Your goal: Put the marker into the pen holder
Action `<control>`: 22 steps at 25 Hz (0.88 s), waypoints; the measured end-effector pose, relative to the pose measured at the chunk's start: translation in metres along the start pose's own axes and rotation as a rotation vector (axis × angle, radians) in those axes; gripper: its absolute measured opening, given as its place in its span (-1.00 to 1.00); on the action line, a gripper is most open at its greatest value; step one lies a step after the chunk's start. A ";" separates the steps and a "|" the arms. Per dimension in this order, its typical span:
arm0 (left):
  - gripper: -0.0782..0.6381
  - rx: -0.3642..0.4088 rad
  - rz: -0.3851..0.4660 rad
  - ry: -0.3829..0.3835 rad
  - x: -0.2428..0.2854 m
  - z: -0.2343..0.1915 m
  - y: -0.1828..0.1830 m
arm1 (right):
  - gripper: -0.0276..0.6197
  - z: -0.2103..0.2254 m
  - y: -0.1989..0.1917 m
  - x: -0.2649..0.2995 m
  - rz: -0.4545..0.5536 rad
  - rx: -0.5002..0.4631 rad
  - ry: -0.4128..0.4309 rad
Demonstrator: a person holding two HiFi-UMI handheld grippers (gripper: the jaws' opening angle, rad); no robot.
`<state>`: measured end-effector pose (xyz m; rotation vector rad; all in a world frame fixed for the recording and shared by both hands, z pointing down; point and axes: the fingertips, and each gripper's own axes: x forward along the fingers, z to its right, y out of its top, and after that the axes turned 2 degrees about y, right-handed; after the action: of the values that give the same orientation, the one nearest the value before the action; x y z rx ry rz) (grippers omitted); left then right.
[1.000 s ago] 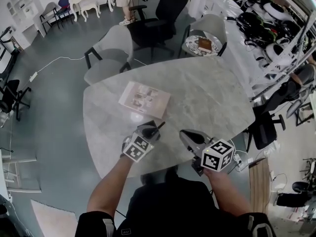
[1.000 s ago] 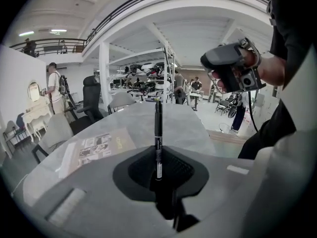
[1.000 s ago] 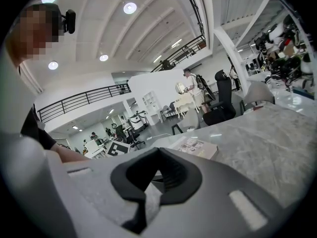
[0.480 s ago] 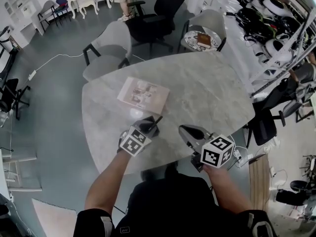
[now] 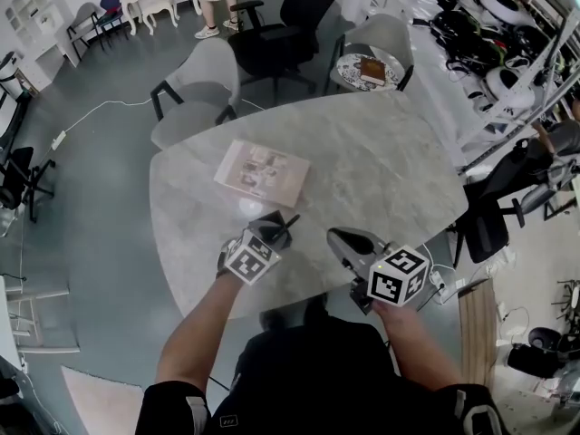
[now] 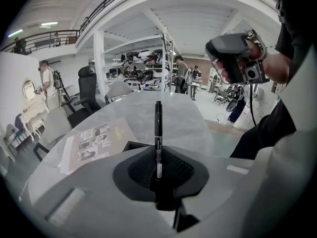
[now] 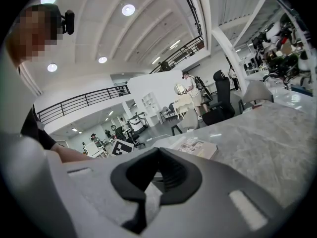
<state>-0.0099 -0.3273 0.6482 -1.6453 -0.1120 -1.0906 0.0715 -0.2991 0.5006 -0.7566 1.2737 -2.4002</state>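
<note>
My left gripper (image 5: pixel 270 229) hovers over the near part of the marble table (image 5: pixel 381 170) and is shut on a black marker (image 6: pixel 158 125). The marker sticks straight out past the jaws, its tip (image 5: pixel 292 217) aimed to the far right. In the left gripper view the pads (image 6: pixel 171 165) clamp its lower end. My right gripper (image 5: pixel 337 238) floats beside it to the right, shut with nothing between its jaws (image 7: pixel 157 155). That gripper also shows in a hand at the upper right of the left gripper view (image 6: pixel 233 58). No pen holder is in any view.
A printed booklet (image 5: pixel 263 170) lies on the table beyond the left gripper. Grey chairs (image 5: pixel 204 84) and a black office chair (image 5: pixel 290 25) stand at the far edge. A small round table with a book (image 5: pixel 370 71) is behind. Shelves of gear line the right.
Both grippers keep their places over the table, the marker still clamped in the left one. Only the head view has shifted slightly.
</note>
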 end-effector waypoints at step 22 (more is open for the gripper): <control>-0.65 0.078 -0.117 -0.088 0.012 0.004 -0.005 | -0.91 0.006 0.000 -0.007 0.005 0.007 -0.006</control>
<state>-0.0039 -0.3276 0.6601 -1.6329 -0.3086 -1.0876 0.0807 -0.2990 0.5010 -0.7574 1.2629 -2.3952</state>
